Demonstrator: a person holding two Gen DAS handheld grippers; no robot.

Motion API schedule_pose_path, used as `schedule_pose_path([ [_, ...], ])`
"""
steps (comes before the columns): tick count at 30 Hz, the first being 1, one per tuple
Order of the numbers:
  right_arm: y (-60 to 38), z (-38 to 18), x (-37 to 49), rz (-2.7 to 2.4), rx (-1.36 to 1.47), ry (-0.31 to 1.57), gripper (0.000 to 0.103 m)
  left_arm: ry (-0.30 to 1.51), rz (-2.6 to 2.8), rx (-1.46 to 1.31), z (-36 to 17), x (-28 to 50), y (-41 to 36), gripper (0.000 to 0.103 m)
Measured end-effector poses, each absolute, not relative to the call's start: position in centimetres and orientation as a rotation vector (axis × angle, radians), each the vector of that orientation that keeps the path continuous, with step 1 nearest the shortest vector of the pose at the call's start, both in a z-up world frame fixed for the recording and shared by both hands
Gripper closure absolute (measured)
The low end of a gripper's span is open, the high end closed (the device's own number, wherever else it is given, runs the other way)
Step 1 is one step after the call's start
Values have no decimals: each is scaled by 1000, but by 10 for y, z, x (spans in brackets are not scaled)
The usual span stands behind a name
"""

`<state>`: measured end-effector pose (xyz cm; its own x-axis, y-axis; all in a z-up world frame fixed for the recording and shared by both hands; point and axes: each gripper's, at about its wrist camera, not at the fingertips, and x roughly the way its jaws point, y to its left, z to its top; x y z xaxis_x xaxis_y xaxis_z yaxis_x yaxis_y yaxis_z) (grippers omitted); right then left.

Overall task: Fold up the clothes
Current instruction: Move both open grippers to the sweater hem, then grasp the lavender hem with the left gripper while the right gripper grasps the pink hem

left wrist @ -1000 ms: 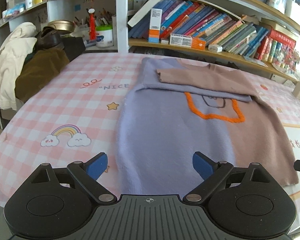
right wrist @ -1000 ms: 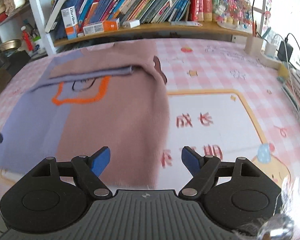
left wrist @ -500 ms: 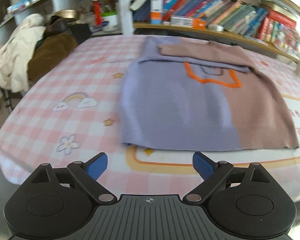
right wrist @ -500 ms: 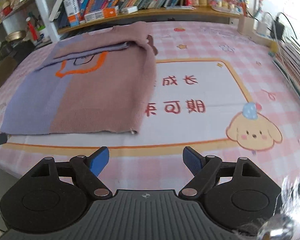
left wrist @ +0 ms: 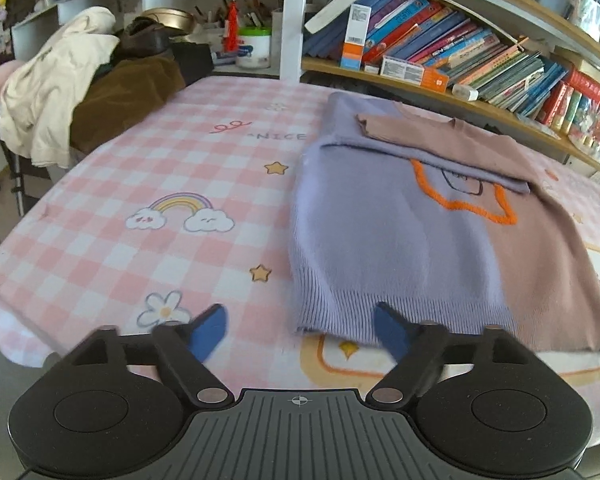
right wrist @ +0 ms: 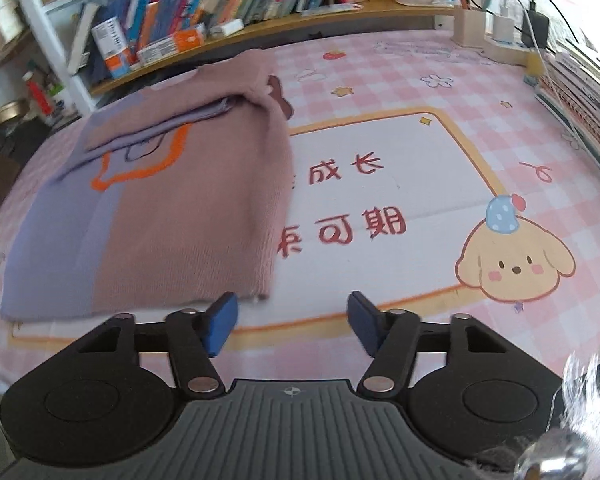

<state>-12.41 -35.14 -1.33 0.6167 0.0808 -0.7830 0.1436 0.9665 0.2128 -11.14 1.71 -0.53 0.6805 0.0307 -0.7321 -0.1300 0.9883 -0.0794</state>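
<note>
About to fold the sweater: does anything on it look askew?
On the sweater, the mauve sleeve cuff pokes past the right edge rather than lying tucked in. The bottom hem lies flat. Both claws are open.

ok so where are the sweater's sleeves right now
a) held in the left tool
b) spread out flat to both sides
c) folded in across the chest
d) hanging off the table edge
c: on the sweater, the purple sleeve and the mauve sleeve lie folded across the upper body, and both tools are open and hold nothing.
</note>
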Motion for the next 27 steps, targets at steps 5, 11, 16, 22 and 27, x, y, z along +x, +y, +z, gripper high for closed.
schedule_pose_path([
  [5, -354, -17, -107, -73, 298, 912, 57, 840, 74, -159, -13, -89, 26, 49],
  [11, -346, -18, -90, -79, 288, 907, 62, 878, 47, -208, -24, -67, 31, 82],
  [16, -322, -19, -77, -60, 167, 916, 90, 875, 5, -183, -23, -58, 20, 98],
  [22, -308, -8, -71, 57, 232, 887, 94, 825, -87, -142, -6, -60, 7, 98],
  [27, -312, -16, -66, 10, 253, 926, 93, 877, -63, -214, -11, -56, 24, 93],
])
